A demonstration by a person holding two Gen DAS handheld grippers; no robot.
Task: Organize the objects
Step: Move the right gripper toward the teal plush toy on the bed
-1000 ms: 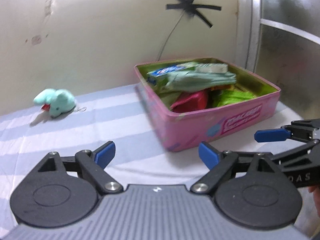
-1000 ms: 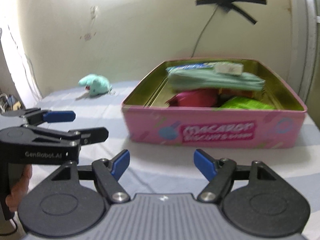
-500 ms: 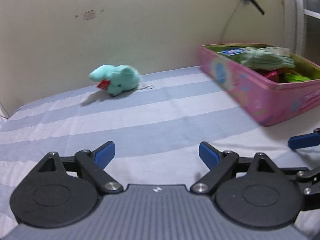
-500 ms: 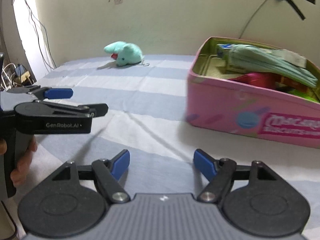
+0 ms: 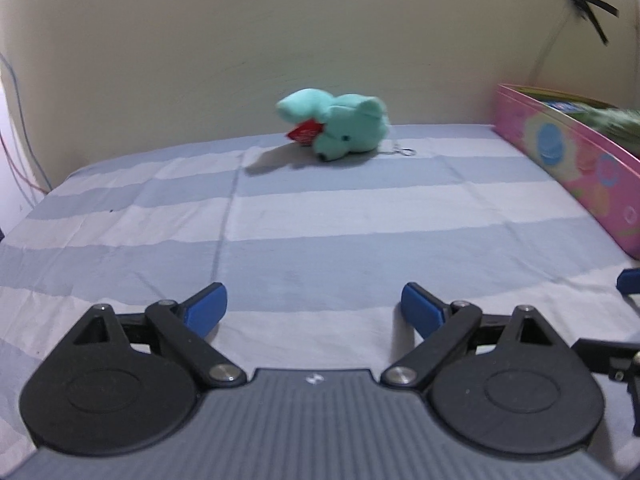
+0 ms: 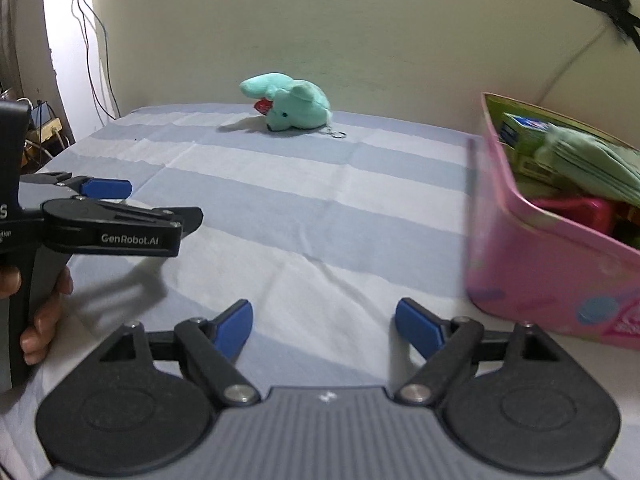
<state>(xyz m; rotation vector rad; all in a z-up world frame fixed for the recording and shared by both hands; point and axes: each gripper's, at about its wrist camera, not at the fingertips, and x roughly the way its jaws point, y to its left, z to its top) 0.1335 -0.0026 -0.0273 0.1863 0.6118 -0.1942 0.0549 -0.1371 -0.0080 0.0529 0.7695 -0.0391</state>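
Both tools have swung from the pink tin [image 6: 560, 280] toward the plush toy [image 5: 336, 128] near the bed's [image 5: 320, 220] far edge. Left tool [image 5: 314, 308] and right tool [image 6: 324, 322] are spread, empty; the toy remains unpacked.

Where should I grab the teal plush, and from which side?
Probably the plush's rounded body, from above, fingers across its narrow width. It lies flat on the striped sheet, apart from the pink tin; avoid the red tag and keyring.

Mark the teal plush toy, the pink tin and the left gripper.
teal plush toy [image 5: 344, 130], left wrist view, on its body.
pink tin [image 6: 552, 272], right wrist view, on its near side wall.
left gripper [image 5: 314, 306], left wrist view, midway between fingertips.
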